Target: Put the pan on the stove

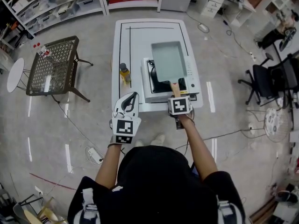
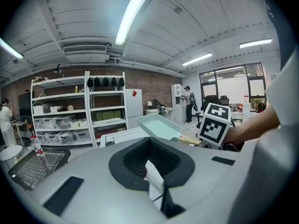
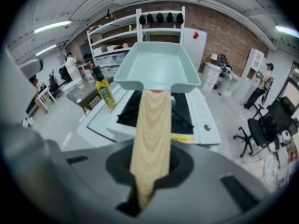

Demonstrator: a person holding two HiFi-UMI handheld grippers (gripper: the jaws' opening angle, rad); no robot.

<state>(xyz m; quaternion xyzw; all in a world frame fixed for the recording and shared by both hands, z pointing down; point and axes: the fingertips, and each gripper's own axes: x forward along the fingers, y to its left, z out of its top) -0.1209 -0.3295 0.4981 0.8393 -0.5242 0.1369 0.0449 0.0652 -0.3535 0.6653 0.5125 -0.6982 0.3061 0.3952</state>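
Observation:
A pale green square pan (image 1: 168, 59) with a wooden handle (image 1: 175, 88) hangs level just above the stove (image 1: 193, 71), a white unit with a black top on the white table (image 1: 121, 45). My right gripper (image 1: 178, 98) is shut on the handle's near end; in the right gripper view the handle (image 3: 152, 139) runs straight out of the jaws to the pan (image 3: 158, 64) over the black stove top (image 3: 184, 113). My left gripper (image 1: 129, 101) is held at the table's front edge, left of the stove, its fingers together and holding nothing. From the left gripper view the pan (image 2: 159, 125) shows at the right.
A yellow oil bottle (image 1: 124, 73) stands on the table just left of the stove. A mesh-topped metal table (image 1: 51, 64) and a small round white table (image 1: 15, 74) stand at the left. Office chairs (image 1: 271, 78) are at the right, shelves (image 1: 70, 1) at the back.

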